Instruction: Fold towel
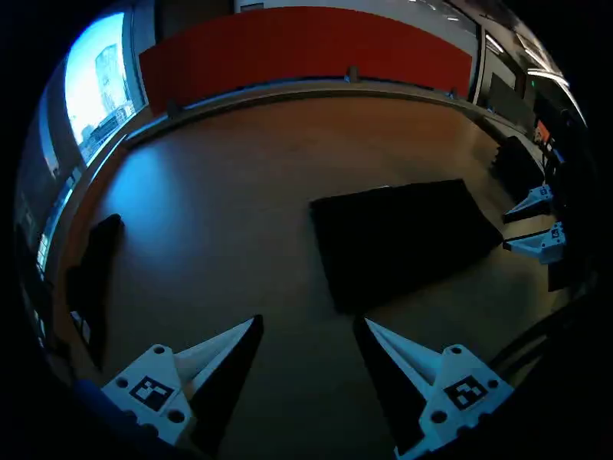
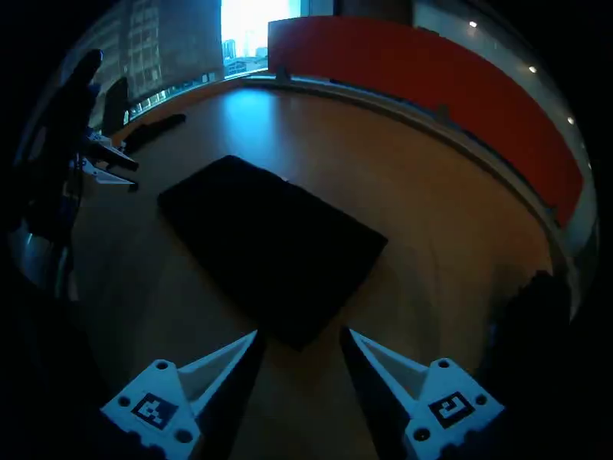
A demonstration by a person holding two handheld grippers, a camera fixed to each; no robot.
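Note:
A dark towel [image 1: 398, 238] lies flat as a rectangle on the wooden table [image 1: 253, 192]. In the left gripper view my left gripper [image 1: 306, 333] hovers open just short of the towel's near corner, nothing between its fingers. The right gripper [image 1: 529, 226] appears at the towel's far right side, fingers apart. In the right gripper view the towel [image 2: 268, 238] stretches away from my right gripper [image 2: 303, 345], which is open with its tips at the towel's near corner. The left gripper [image 2: 115, 170] shows at the far left, beside the towel's other end.
A red partition [image 1: 306, 50] runs along the table's far edge. A dark object [image 1: 96, 268] lies near the table's left edge, and another dark shape [image 2: 536, 322] sits at the right in the right gripper view. Windows [image 1: 96, 77] stand beyond the table.

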